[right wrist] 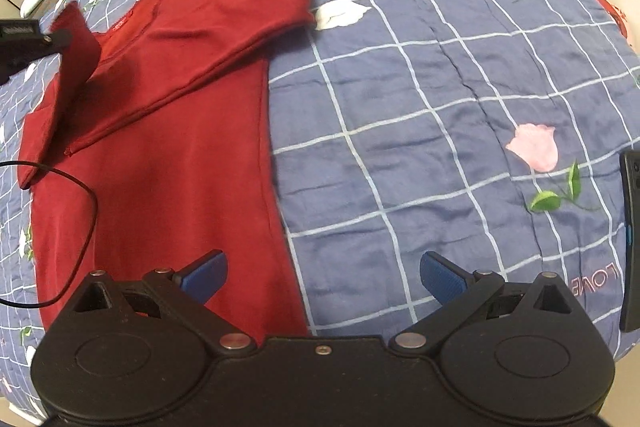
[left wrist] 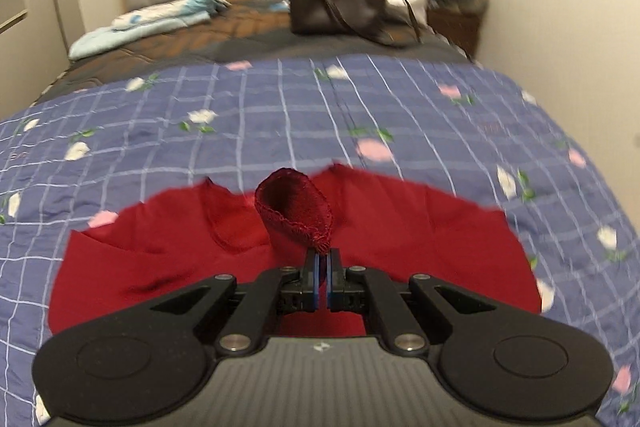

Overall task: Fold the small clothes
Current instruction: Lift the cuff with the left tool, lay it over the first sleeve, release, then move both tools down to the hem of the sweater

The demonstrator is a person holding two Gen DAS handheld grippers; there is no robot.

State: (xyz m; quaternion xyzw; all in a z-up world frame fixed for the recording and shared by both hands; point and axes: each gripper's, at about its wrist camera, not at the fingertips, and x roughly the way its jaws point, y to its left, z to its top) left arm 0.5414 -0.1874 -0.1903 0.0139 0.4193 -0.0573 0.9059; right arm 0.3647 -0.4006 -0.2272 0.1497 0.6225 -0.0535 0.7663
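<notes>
A soft red knit shirt [right wrist: 180, 131] is spread flat on the quilted blue checked bedspread [right wrist: 420, 131], its long axis running from lower frame to upper left. A hemmed sleeve cuff [left wrist: 296, 205] is pinched by the left gripper [left wrist: 323, 254]. The right gripper [right wrist: 323, 273] is spread wide, holding nothing.

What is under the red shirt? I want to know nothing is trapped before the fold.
The red shirt lies on the blue checked quilt, which shows all around it. Anything beneath the fabric itself is covered and cannot be seen.
</notes>
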